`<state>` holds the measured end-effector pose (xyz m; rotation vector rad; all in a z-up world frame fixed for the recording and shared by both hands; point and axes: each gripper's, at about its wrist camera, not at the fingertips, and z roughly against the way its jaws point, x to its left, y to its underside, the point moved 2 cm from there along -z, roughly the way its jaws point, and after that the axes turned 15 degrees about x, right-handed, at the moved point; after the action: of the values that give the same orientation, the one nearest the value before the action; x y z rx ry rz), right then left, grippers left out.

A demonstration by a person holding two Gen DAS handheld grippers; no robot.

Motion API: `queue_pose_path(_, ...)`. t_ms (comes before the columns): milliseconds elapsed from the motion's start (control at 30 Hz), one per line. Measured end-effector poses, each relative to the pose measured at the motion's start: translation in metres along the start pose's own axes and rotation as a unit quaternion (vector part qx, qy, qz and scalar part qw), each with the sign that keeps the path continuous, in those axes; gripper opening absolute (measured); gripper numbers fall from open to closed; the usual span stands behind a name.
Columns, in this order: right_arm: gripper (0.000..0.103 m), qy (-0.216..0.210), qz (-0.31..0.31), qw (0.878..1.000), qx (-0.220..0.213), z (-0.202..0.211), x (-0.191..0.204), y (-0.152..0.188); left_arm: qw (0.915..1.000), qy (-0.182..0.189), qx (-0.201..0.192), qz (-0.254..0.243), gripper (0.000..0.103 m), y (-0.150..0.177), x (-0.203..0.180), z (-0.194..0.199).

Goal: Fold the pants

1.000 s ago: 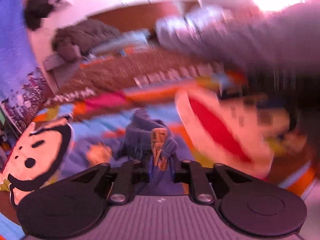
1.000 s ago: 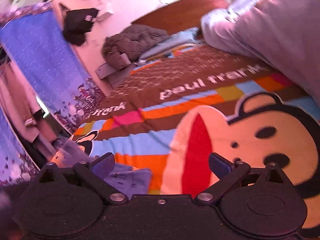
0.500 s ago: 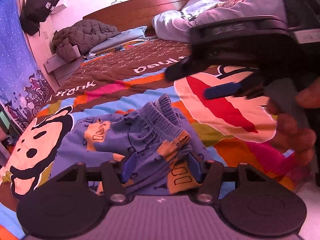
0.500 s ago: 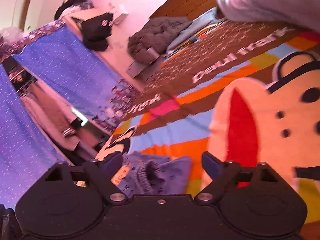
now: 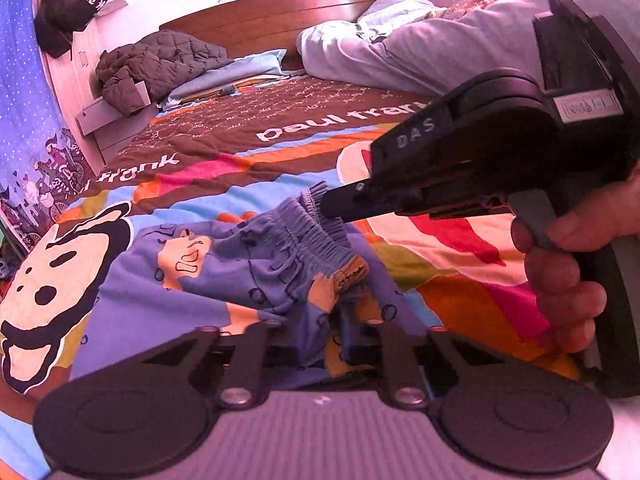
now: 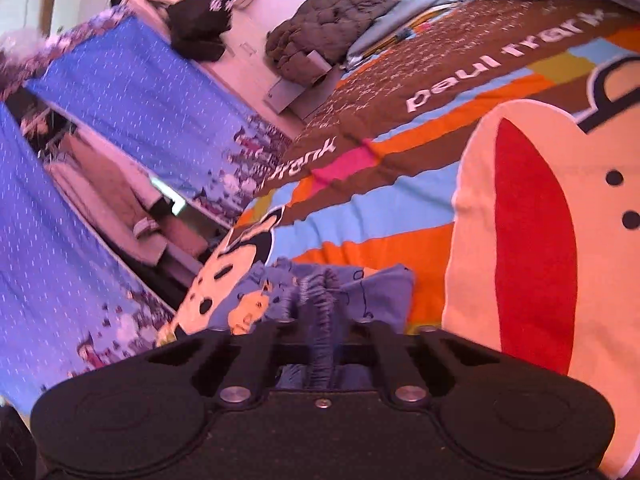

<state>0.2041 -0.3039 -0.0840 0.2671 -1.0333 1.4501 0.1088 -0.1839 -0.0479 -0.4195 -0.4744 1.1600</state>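
Both wrist views look closely down at the pants (image 5: 256, 264) from either side.

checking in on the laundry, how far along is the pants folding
Early. Done: both grippers have a hold. The left gripper is shut on the pants at the near edge, and the right gripper is shut on the gathered waistband. Left: the pants lie crumpled on the bedspread, no fold made.

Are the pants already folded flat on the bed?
No, the pants lie bunched and rumpled on the bedspread, with the waistband standing up in ridges.
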Motion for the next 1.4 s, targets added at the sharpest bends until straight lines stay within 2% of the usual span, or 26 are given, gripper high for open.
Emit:
queue_pose_path(167, 0.002, 0.010, 0.009, 1.000, -0.012, 0.013, 0.009, -0.003, 0.9995, 0.018, -0.019, 0.017, 0.005, -0.004, 0.007, 0.019)
queue_pose_path(300, 0.002, 0.016, 0.021, 0.999, -0.036, 0.036, 0.020, -0.003, 0.9982, 0.052, -0.029, 0.002, 0.005, -0.005, 0.002, 0.029)
queue_pose_path(433, 0.004, 0.043, 0.026, 0.998, -0.027, 0.045, 0.017, 0.001, 0.9985, 0.042, 0.010, -0.032, 0.009, 0.002, -0.013, 0.009)
queue_pose_path(533, 0.024, 0.098, 0.027, 0.995, -0.014, 0.034, 0.006, 0.002, 0.9987, 0.045, -0.002, -0.024, 0.017, 0.010, -0.011, 0.010)
queue_pose_path(600, 0.044, 0.120, 0.024, 0.992, -0.022, 0.029, -0.004, 0.002, 0.9982, 0.056, -0.015, -0.014, 0.057, 0.012, -0.002, 0.022)
queue_pose_path(667, 0.056, 0.109, -0.005, 0.993, -0.037, 0.031, -0.015, 0.002, 0.9979, 0.042, -0.048, 0.004, 0.061, 0.017, 0.013, 0.039)
queue_pose_path(767, 0.080, 0.118, -0.014, 0.991, -0.063, 0.036, -0.018, 0.002, 0.9968, -0.007, -0.074, 0.029, 0.062, 0.018, 0.044, 0.054)
queue_pose_path(867, 0.082, 0.151, 0.019, 0.985, -0.085, 0.034, -0.005, 0.002, 0.9929, -0.056, -0.055, 0.089, 0.063, 0.013, 0.083, 0.049)
queue_pose_path(900, 0.082, 0.157, 0.032, 0.983, -0.088, 0.031, 0.001, 0.002, 0.9903, -0.064, -0.037, 0.118, 0.063, 0.012, 0.097, 0.044)
queue_pose_path(933, 0.083, 0.158, 0.047, 0.982, -0.089, 0.027, 0.009, 0.003, 0.9865, -0.057, -0.017, 0.153, 0.063, 0.012, 0.112, 0.036)
queue_pose_path(1000, 0.093, 0.151, 0.087, 0.981, -0.083, 0.016, 0.029, 0.005, 0.9744, 0.001, 0.029, 0.223, 0.063, 0.020, 0.140, 0.014)
queue_pose_path(1067, 0.098, 0.168, 0.132, 0.975, -0.066, 0.002, 0.044, 0.012, 0.9489, 0.060, 0.063, 0.303, 0.060, 0.039, 0.162, -0.006)
queue_pose_path(1100, 0.097, 0.198, 0.153, 0.967, -0.050, -0.008, 0.050, 0.016, 0.9351, 0.087, 0.058, 0.338, 0.060, 0.050, 0.169, -0.011)
queue_pose_path(1133, 0.096, 0.235, 0.161, 0.958, -0.034, -0.017, 0.051, 0.018, 0.9301, 0.101, 0.048, 0.350, 0.060, 0.057, 0.173, -0.011)
queue_pose_path(1167, 0.095, 0.270, 0.148, 0.951, -0.021, -0.024, 0.047, 0.016, 0.9304, 0.104, 0.042, 0.349, 0.060, 0.060, 0.174, -0.010)
queue_pose_path(1200, 0.096, 0.288, 0.122, 0.950, -0.016, -0.024, 0.039, 0.012, 0.9326, 0.100, 0.043, 0.344, 0.060, 0.061, 0.172, -0.008)
queue_pose_path(1233, 0.097, 0.285, 0.088, 0.954, -0.015, -0.021, 0.029, 0.009, 0.9363, 0.094, 0.044, 0.336, 0.061, 0.062, 0.168, -0.007)
queue_pose_path(1333, 0.099, 0.228, -0.025, 0.973, -0.005, -0.007, -0.010, 0.002, 0.9524, 0.064, 0.043, 0.295, 0.062, 0.062, 0.153, -0.003)
queue_pose_path(1400, 0.100, 0.207, -0.029, 0.978, -0.008, -0.002, -0.011, 0.003, 0.9554, 0.058, 0.044, 0.286, 0.063, 0.058, 0.149, -0.003)
